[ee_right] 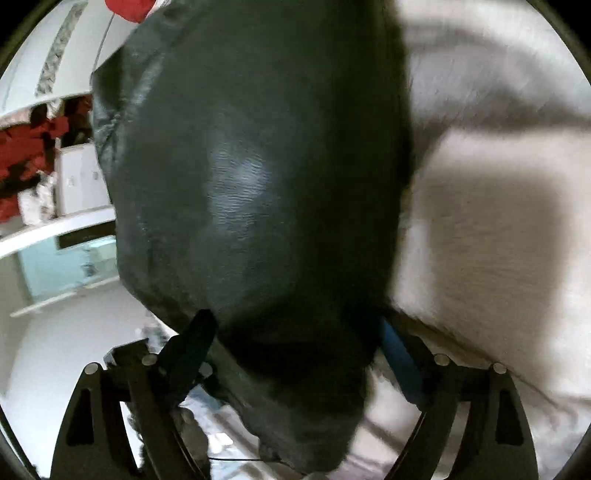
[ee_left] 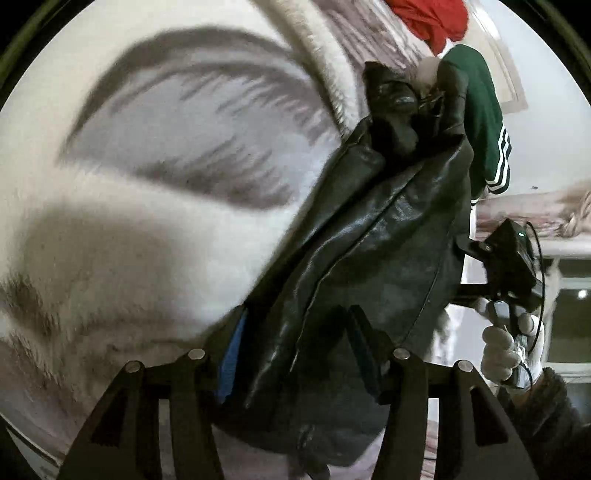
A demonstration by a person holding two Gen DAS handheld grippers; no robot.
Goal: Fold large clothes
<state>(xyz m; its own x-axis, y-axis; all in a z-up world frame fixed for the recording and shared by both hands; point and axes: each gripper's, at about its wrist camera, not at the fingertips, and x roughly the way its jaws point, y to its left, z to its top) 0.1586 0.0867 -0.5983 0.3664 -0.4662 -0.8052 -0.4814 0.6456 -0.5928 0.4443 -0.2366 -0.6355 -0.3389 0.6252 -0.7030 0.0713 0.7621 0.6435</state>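
A large black leather garment (ee_left: 373, 236) hangs lifted above a white and grey furry rug (ee_left: 155, 155). My left gripper (ee_left: 295, 354) is shut on a bunch of its leather, between the blue pad and the dark pad. In the right wrist view the garment (ee_right: 251, 192) fills the middle, and my right gripper (ee_right: 295, 343) is shut on its lower part. The right gripper's body (ee_left: 509, 258) and the white-gloved hand (ee_left: 506, 350) that holds it show in the left wrist view, to the right of the garment.
A red garment (ee_left: 432, 18) and a green one with white stripes (ee_left: 484, 122) are at the top right. The pale rug (ee_right: 480, 221) lies to the right in the right wrist view. White furniture and shelves (ee_right: 74, 184) stand at the left.
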